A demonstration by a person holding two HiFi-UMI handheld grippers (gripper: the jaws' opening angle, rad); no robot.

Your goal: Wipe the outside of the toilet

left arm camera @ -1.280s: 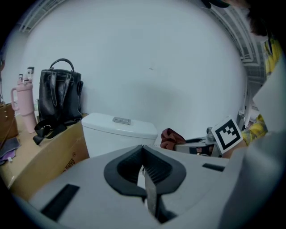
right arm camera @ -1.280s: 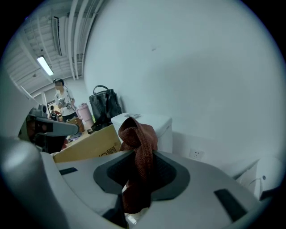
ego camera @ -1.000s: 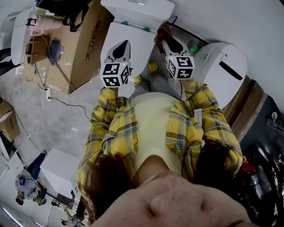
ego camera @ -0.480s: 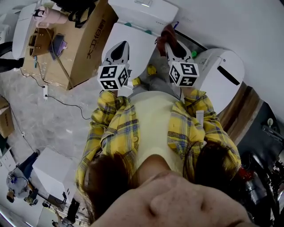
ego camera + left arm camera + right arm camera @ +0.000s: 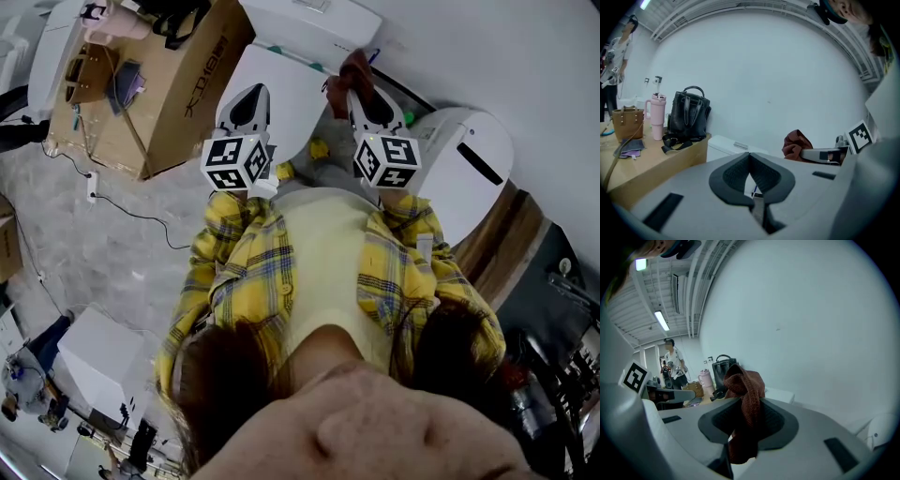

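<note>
The white toilet has its tank (image 5: 309, 19) at the top of the head view and its shut lid (image 5: 286, 89) below it. My left gripper (image 5: 249, 97) hovers over the lid, shut with nothing in it; its jaws (image 5: 750, 157) meet in the left gripper view, with the tank (image 5: 733, 145) beyond. My right gripper (image 5: 362, 94) is by the toilet's right side, shut on a rust-brown cloth (image 5: 350, 70). The cloth (image 5: 747, 408) bunches up between the pads in the right gripper view.
A cardboard box (image 5: 178, 84) stands left of the toilet with a black handbag (image 5: 689, 115), a pink tumbler (image 5: 657, 117) and a brown bag (image 5: 628, 124) on it. A second white fixture (image 5: 469, 155) sits at the right. A cable (image 5: 131, 211) crosses the floor. A person (image 5: 672, 364) stands far back.
Both grippers keep nearly the same stance over the toilet; the head view has shifted a little. The cloth stays in the right gripper.
</note>
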